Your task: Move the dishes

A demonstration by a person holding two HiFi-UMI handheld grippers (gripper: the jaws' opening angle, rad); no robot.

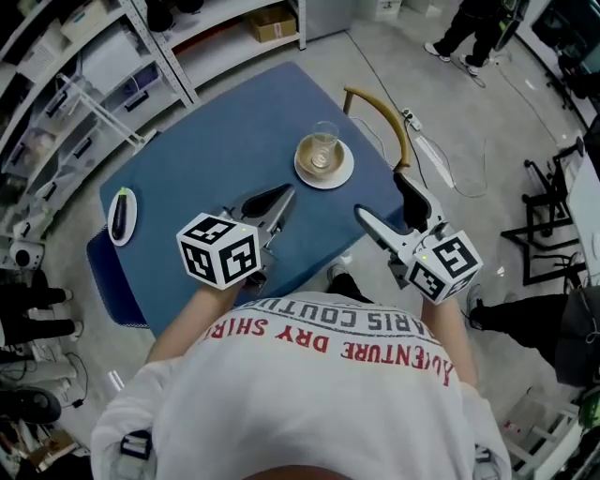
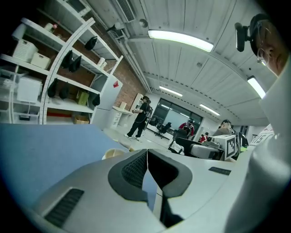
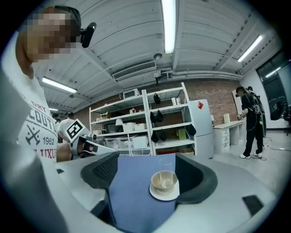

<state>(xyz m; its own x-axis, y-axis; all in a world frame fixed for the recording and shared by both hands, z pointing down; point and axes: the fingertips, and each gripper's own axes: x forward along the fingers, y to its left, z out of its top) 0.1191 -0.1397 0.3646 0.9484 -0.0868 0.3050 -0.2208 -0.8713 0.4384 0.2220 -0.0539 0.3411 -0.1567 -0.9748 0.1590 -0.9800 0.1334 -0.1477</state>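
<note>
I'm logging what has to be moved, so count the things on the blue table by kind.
Plates: 2, a round white saucer and a small white oval plate
Glasses: 1, a clear drinking glass standing on the saucer
Vegetables: 1, a dark purple eggplant lying on the oval plate
Total: 4

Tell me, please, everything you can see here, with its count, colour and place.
table: one, blue, centre
saucer: one, white, table's far right part
glass: one, clear, on the saucer
plate: one, white, table's left edge
dark item: one, on the plate, kind unclear
chair: one, wooden back, beside the table's right edge
shelves: white, left of the table
bystander: one, in black, far right floor
shirt: one, white with red print, on the person
left tongs: one, grey, shut, over the table's near edge
right tongs: one, grey, open and empty, over the near right corner
</note>
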